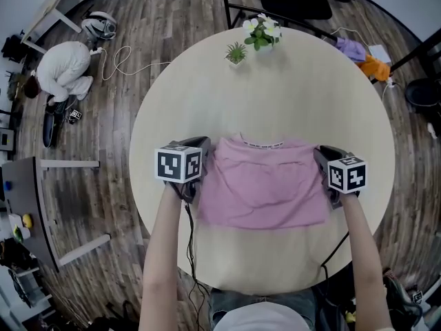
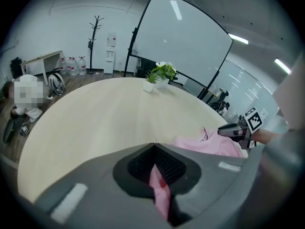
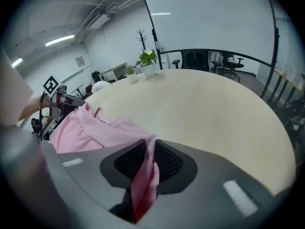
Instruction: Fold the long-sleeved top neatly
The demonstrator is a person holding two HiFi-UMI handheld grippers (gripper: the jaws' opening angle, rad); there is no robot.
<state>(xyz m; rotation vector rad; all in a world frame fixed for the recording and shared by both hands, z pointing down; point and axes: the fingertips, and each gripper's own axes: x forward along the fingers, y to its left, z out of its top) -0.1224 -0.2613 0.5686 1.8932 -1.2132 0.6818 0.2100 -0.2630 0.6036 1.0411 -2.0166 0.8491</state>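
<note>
Round, pale wooden table (image 1: 275, 95), seen from above, on a dark plank floor.

Pink long-sleeved top (image 1: 265, 185) spread on the near half of the table, outline a rough rectangle, collar with its dark-lettered band pointing at the table's centre, hem toward the table's near edge. Same pink cloth (image 2: 209, 144) visible low over the tabletop from the left side, and bunched a little at the shoulder (image 3: 90, 128) from the right side.

Person in white clothes (image 1: 63, 67), crouched on the floor well off the table's far left side.

Left gripper (image 1: 203, 156) over the left part of the table, jaws pressed together on a fold of the pink cloth (image 2: 155, 168). Right gripper (image 1: 322, 156) over the right part of the table, jaws likewise clamped on a strip of pink cloth running down between the black pads (image 3: 147, 151).

White-flowered plant in a white pot (image 1: 262, 32) at the table's far edge; small green spiky plant in a white pot (image 1: 236, 52) just beside it, slightly nearer the table's centre.
</note>
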